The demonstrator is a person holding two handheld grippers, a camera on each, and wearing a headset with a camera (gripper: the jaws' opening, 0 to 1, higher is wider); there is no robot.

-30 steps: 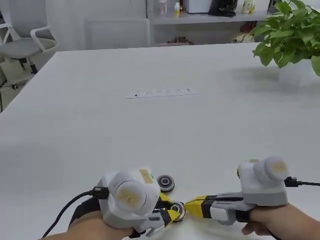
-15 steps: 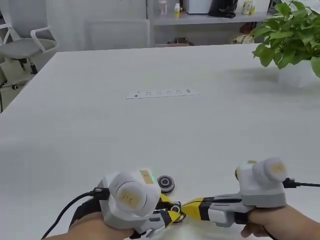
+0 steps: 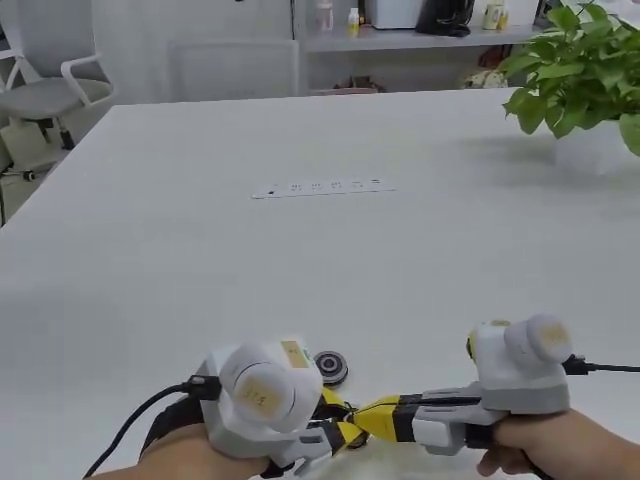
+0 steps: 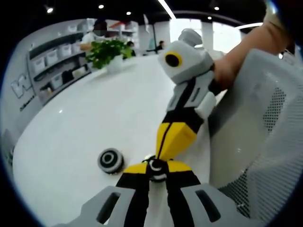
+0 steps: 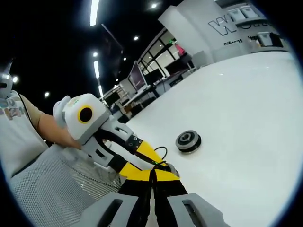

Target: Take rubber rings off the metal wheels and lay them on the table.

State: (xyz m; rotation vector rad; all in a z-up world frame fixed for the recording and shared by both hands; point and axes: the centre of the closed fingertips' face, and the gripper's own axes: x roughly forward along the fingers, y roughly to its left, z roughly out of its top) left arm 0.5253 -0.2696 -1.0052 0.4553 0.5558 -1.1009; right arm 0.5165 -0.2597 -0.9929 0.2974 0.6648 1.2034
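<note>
Left claw (image 3: 345,432) clenched on a small metal wheel (image 4: 156,170), right claw (image 5: 153,171) pinched shut on its rubber ring (image 5: 165,166), second wheel (image 3: 331,366) on the surface (image 3: 300,260) nearby; a slipping pinch could let the ring snap back.

The left gripper (image 4: 157,173) is pinching a small metal wheel (image 4: 156,165) between its yellow tips. The right gripper (image 4: 162,152) is reaching in from the upper right, jaws drawn together, tips touching that wheel. A second wheel (image 4: 111,161) is lying flat on the white table (image 4: 71,137) just beside them.
</note>
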